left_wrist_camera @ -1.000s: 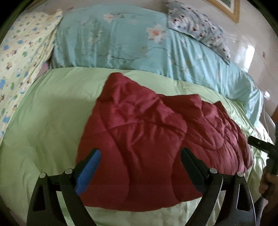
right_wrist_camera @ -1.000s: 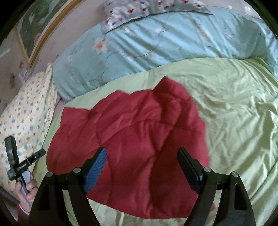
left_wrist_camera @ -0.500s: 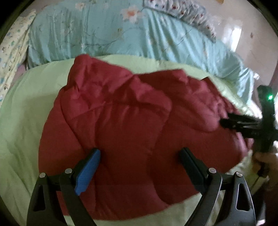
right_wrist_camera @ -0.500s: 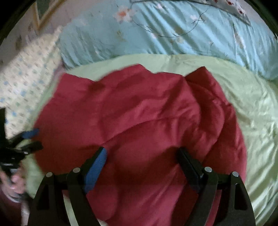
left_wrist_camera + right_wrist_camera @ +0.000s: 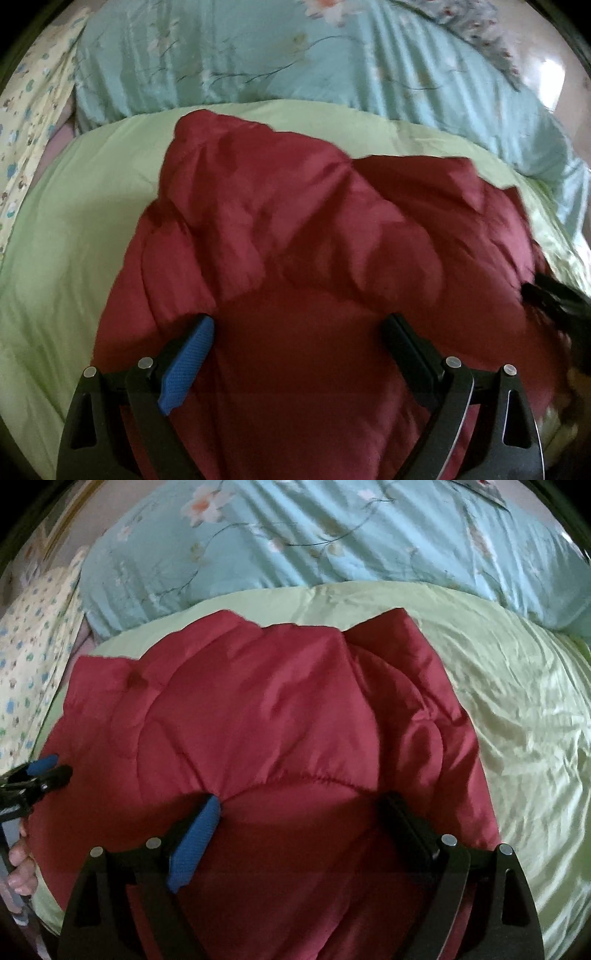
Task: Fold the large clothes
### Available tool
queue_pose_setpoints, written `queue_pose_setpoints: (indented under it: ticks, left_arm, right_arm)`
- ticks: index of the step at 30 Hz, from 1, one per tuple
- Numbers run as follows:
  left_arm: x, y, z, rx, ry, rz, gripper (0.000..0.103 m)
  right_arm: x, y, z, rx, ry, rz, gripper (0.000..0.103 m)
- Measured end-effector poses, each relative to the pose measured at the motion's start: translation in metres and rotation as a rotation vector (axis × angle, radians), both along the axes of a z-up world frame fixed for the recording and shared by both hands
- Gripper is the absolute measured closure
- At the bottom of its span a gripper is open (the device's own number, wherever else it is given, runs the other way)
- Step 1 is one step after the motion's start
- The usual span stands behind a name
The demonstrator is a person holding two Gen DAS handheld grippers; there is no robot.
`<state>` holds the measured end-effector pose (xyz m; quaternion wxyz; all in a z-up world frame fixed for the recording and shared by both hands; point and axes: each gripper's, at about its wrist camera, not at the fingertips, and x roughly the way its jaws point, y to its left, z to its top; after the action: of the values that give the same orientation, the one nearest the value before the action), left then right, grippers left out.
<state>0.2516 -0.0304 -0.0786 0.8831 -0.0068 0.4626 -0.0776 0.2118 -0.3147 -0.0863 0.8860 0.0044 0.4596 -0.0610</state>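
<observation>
A dark red quilted padded garment lies spread and rumpled on a light green bedspread; it also fills the right wrist view. My left gripper is open, its jaws wide apart just above the garment's near part. My right gripper is open the same way over the near part, close to a stitched seam. In the right wrist view the left gripper's fingers show at the garment's left edge. In the left wrist view the right gripper is a dark blur at the garment's right edge.
A folded light blue floral duvet lies across the far side of the bed. A yellow printed pillow sits at the left. The green bedspread stretches bare to the right of the garment.
Both grippers have moved down and in toward the red garment, which now fills much more of each view. Both stayed open. The garment's shape is about the same.
</observation>
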Motion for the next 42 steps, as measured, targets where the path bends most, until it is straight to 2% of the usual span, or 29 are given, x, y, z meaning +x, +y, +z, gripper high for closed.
queue_pose_setpoints:
  ticks: [5, 8, 15, 21, 24, 28, 30, 33, 36, 42]
  left_arm:
    - [0.036, -0.001, -0.016, -0.018, 0.047, 0.055, 0.009]
    - [0.053, -0.006, -0.027, 0.002, 0.054, 0.069, 0.009]
    - [0.067, -0.012, -0.035, 0.028, 0.056, 0.076, 0.008]
    - [0.036, -0.013, -0.012, 0.020, 0.022, 0.076, 0.011]
    - [0.004, -0.015, 0.007, -0.022, -0.024, 0.069, 0.012]
    - [-0.035, -0.020, 0.018, -0.056, -0.061, 0.055, 0.012]
    - [-0.051, -0.023, 0.012, -0.067, -0.054, 0.038, 0.012]
    - [-0.054, -0.030, -0.009, -0.009, -0.038, 0.034, 0.010]
    - [-0.051, -0.027, -0.024, -0.032, -0.032, 0.043, 0.008]
    - [-0.041, -0.032, -0.033, -0.004, -0.031, 0.048, 0.006]
  right_arm:
    - [0.000, -0.016, -0.002, 0.048, -0.041, -0.051, 0.014]
    - [-0.001, -0.023, -0.002, 0.085, -0.050, -0.063, 0.013]
    - [-0.003, -0.024, -0.003, 0.097, -0.058, -0.060, 0.013]
    - [-0.007, -0.027, -0.004, 0.122, -0.074, -0.056, 0.013]
    - [-0.009, -0.030, -0.003, 0.146, -0.084, -0.061, 0.013]
    - [-0.010, -0.031, 0.000, 0.162, -0.093, -0.071, 0.013]
    - [-0.011, -0.032, 0.001, 0.166, -0.098, -0.079, 0.013]
    - [-0.013, -0.034, 0.003, 0.167, -0.104, -0.089, 0.014]
    - [-0.018, -0.031, 0.006, 0.149, -0.108, -0.087, 0.014]
    - [-0.048, -0.014, 0.023, 0.066, -0.157, -0.054, 0.014]
